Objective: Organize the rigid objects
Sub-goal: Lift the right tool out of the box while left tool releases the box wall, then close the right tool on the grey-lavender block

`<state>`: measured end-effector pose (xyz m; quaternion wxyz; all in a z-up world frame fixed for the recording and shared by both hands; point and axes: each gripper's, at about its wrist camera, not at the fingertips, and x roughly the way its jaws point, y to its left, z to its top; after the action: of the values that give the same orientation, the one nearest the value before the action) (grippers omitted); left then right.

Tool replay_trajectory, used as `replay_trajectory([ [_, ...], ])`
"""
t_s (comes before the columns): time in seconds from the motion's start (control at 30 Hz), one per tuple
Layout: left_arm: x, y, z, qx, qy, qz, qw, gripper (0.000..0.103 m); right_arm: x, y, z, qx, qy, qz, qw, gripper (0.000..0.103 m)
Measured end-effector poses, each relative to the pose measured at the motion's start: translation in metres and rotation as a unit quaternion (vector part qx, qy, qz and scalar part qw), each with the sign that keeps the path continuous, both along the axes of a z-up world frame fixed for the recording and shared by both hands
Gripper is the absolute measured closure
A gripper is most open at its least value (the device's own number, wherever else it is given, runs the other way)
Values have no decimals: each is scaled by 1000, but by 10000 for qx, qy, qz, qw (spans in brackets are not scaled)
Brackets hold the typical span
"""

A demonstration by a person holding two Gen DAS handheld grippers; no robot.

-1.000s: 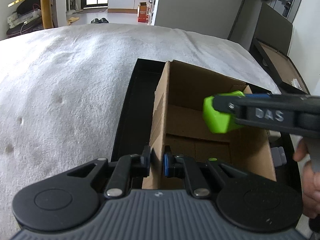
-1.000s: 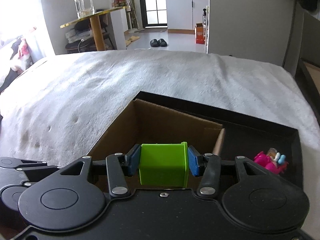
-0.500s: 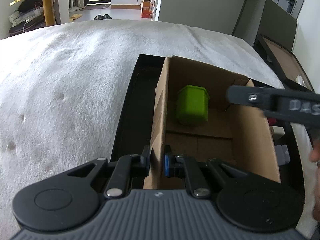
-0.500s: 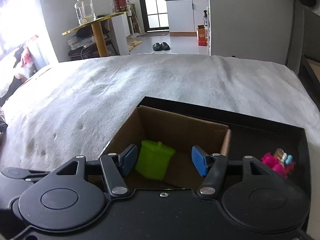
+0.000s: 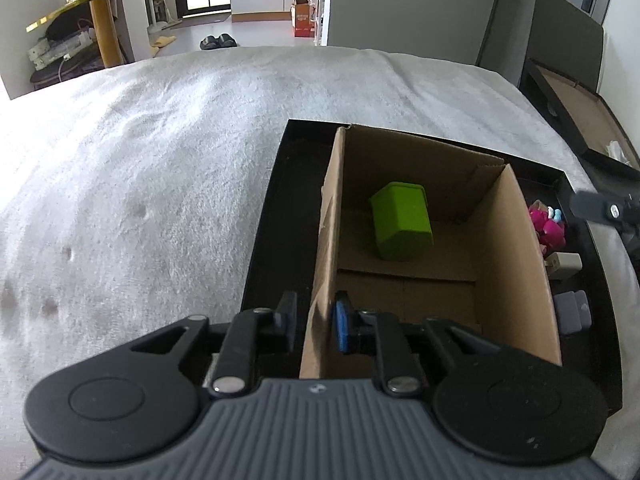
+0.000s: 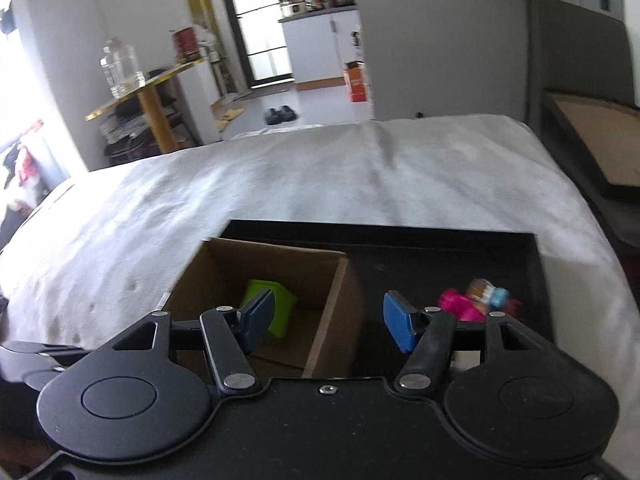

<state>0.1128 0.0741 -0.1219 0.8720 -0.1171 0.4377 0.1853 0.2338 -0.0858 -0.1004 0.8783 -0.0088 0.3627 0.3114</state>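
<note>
A lime-green block (image 5: 402, 226) lies on the floor of an open cardboard box (image 5: 512, 264), near its far wall. The box stands in a black tray (image 5: 272, 216) on a white bedcover. My left gripper (image 5: 316, 320) straddles the box's near-left wall; its jaws are opening and the pads sit just off the cardboard. In the right wrist view my right gripper (image 6: 328, 316) hangs open and empty above the box's (image 6: 280, 256) right wall, with the green block (image 6: 282, 314) below its left finger. One right finger (image 5: 600, 210) shows at the left wrist view's right edge.
In the tray, right of the box, lie a pink toy (image 5: 548, 228) (image 6: 460, 304), a beige block (image 5: 566, 264) and a grey block (image 5: 574, 312). Another flat black tray (image 5: 580, 120) sits beyond the bed's right side. The white bedcover (image 5: 140, 184) spreads out to the left.
The right gripper opened, dropped the green block into the box and moved right over the box's right wall. The left jaws parted from the cardboard wall they were pinching.
</note>
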Motion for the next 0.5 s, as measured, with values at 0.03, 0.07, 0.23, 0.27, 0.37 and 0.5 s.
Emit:
replay_trajectory([
  [0.03,0,-1,1,20,13,8,10000,75,1,-5,-3,-4,39,-43,10000,43],
  [0.07,0,-1,2,43,26,19,10000,72,1,-8,-5,-23,58,-67,10000,43],
  [0.23,4,-6,5,178,109,30,9998,58,4,-30,-15,-74,184,-207,9996,43],
  [0.27,5,-7,6,204,127,27,9997,57,4,-35,-17,-97,205,-234,9995,43],
  [0.37,8,-10,8,266,164,29,9995,49,6,-46,-27,-206,290,-327,9988,43],
  [0.5,14,-17,8,407,283,-20,9988,31,10,-57,-38,-280,417,-428,9978,43],
])
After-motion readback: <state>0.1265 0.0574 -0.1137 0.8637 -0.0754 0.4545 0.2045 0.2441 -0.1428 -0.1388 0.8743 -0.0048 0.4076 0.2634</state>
